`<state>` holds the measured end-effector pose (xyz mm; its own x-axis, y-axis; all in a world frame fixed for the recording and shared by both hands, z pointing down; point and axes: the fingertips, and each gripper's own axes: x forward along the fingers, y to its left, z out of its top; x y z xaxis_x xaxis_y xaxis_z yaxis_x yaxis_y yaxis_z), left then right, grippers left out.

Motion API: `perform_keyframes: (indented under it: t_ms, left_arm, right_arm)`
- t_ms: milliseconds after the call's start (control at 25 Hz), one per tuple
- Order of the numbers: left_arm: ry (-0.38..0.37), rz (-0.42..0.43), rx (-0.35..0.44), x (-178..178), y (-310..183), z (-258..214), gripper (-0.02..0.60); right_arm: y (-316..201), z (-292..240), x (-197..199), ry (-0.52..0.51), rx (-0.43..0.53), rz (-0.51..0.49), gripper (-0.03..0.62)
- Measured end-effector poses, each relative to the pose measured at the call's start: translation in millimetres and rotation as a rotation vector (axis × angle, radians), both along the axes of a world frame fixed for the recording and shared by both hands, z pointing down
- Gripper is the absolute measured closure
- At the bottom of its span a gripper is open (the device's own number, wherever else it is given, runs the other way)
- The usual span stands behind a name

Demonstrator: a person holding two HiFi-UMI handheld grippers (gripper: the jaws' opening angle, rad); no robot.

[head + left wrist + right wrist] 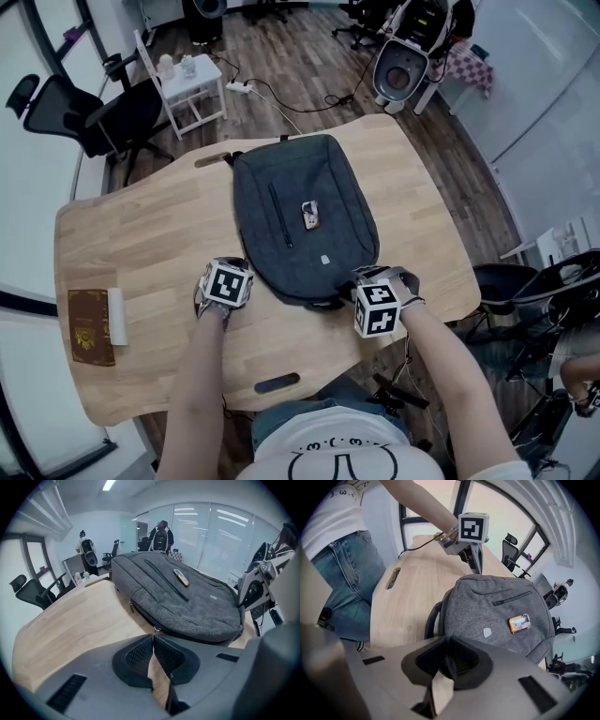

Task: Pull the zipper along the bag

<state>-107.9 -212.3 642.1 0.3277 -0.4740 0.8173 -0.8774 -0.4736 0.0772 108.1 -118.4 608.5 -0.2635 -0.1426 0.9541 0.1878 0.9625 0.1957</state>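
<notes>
Bag: grey fabric, lying flat at the middle of the wooden table, straight out at your 12 o'clock. Its long axis runs from 12 to 6.
Zipper pull: small metal tab on the bag's rim, at the bag's 7 o'clock corner.
Left gripper: your jaws are pressed together at the tips, pinching the zipper pull. In the head view this gripper sits at the bag's 7 o'clock corner.
Right gripper: your jaws are clamped on the bag's near rim, just beside its dark carry handle. In the head view this gripper sits at the bag's 5 o'clock edge.
Badge: small orange and silver piece, on the bag's top face near its centre.
Booklet: brown, flat on the table at your 9 o'clock, well apart from the bag.
White block: touching the booklet's 3 o'clock side.
</notes>
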Motion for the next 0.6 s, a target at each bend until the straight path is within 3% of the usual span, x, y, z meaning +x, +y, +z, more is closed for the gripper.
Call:
perform_keyframes:
  t_ms: [240,440,600]
  left_arm:
    - [-0.095,-0.047,0.034,-27,-31,-8,0.563]
    - [-0.045,-0.039,0.026,-20,-53,1,0.560]
    - [-0.053,-0.058,0.019,-25,-65,5,0.555]
  right_arm:
    - [2,0,-7,-0.005,0.003,-0.005,0.507]
    - [8,1,-14,-0.018,-0.008,-0.029,0.508]
    - [12,4,-19,0.003,0.012,-0.090,0.508]
